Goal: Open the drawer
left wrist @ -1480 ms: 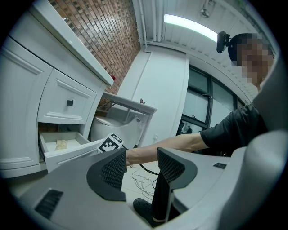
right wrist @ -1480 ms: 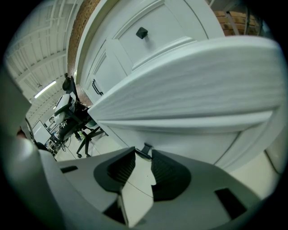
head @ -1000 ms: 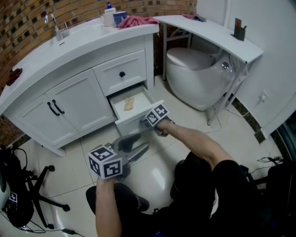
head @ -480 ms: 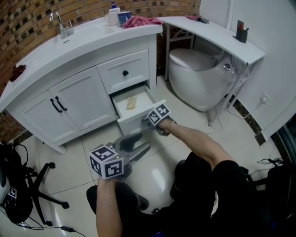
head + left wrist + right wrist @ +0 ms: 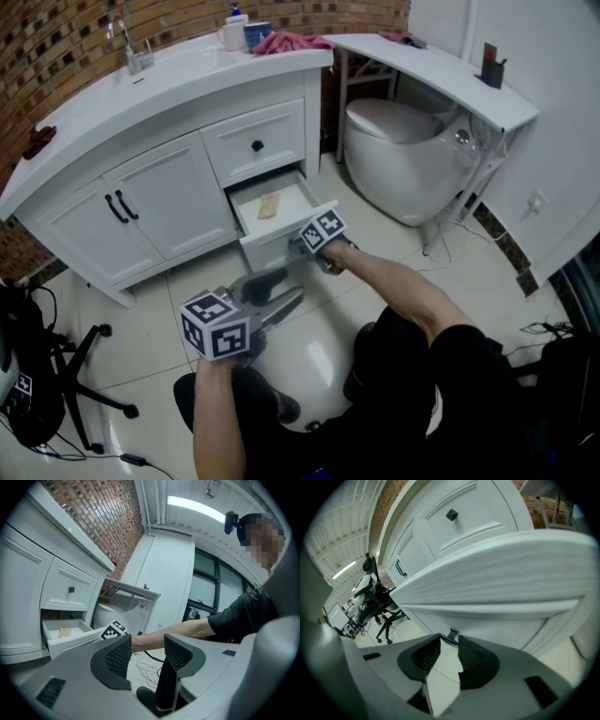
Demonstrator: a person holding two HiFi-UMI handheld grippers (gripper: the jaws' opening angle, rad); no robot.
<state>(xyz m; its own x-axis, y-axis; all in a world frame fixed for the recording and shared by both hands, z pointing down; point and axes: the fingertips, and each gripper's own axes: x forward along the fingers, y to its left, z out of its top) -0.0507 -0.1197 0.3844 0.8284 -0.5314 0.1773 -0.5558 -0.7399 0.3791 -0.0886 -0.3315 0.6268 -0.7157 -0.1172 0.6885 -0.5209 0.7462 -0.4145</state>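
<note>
jaws apart and empty on your left gripper (image 5: 147, 645); your right gripper's (image 5: 450, 639) jaws opening at the knob (image 5: 451, 635).
the knob sits between their tips, touching; the drawer (image 5: 281, 247) stands pulled out at the vanity's (image 5: 159, 202) lower right corner.

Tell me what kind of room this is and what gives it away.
Most likely a bathroom: a white vanity with a faucet on top, a toilet beside it, and a tiled floor. The office chair at the left suggests a mock-up.
</note>
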